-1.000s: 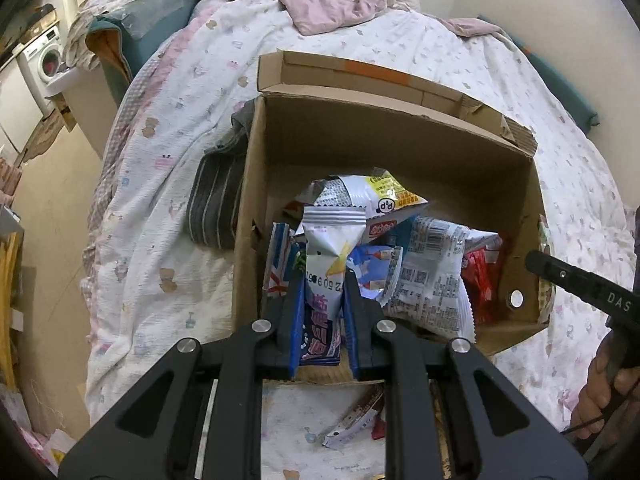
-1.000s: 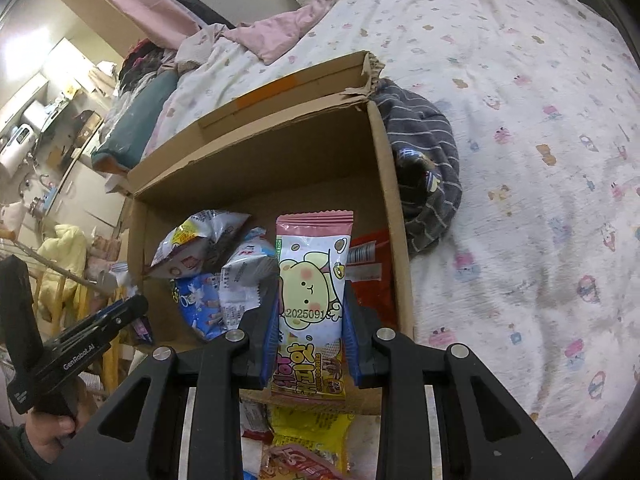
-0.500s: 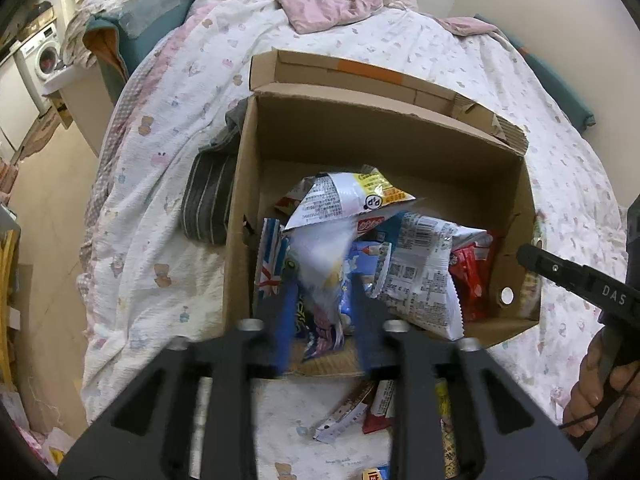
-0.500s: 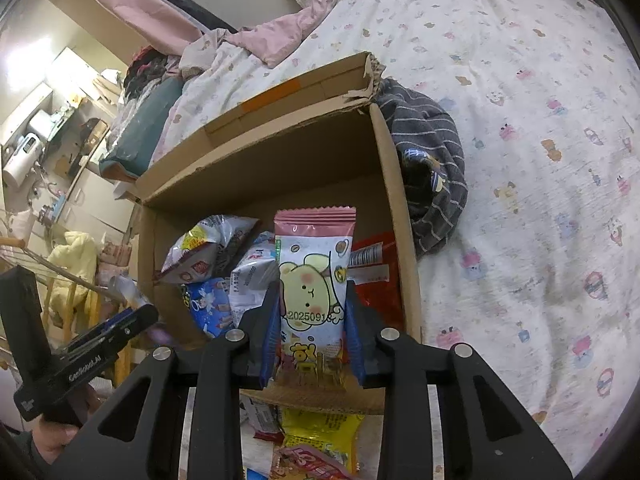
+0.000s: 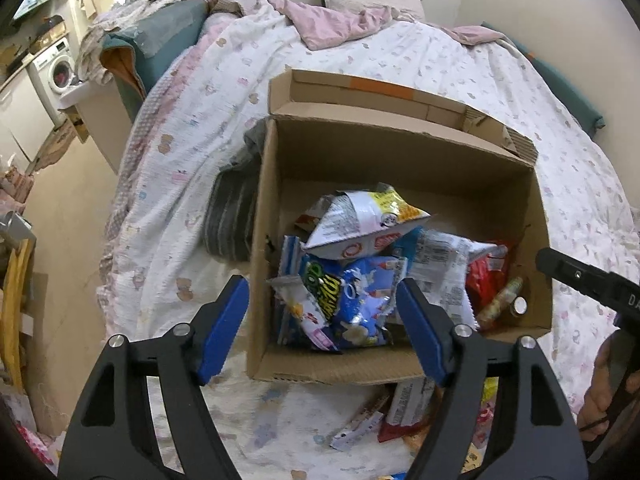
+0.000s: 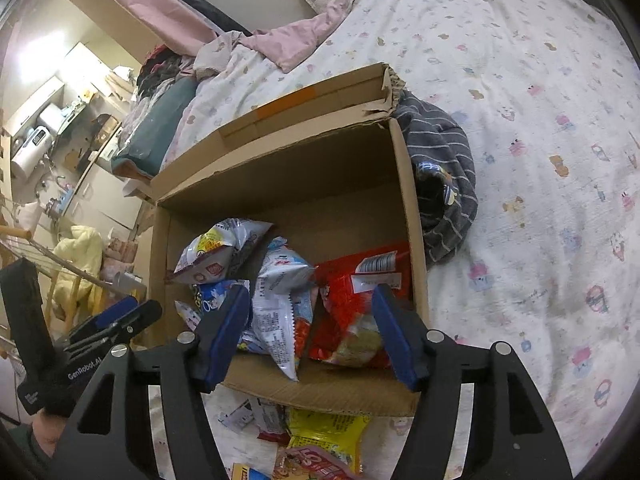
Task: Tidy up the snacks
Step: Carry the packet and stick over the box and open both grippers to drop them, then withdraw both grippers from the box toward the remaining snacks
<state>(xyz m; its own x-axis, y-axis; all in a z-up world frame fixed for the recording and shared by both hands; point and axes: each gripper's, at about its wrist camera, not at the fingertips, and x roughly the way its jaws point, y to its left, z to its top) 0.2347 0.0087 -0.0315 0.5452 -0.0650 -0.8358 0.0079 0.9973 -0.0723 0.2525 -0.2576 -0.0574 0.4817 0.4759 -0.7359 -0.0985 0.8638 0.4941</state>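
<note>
Here, crumpled glossy snack packets [image 5: 352, 276] heaped.

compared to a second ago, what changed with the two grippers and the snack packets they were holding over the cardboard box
Both let go. The left gripper has just opened its jaws, dropping its white and blue packet among the snacks in the brown cardboard box. The right gripper has just opened too; its pink cartoon packet is out of sight. Nothing sits between either pair of jaws. The box and the grey striped cloth stayed put.
</note>
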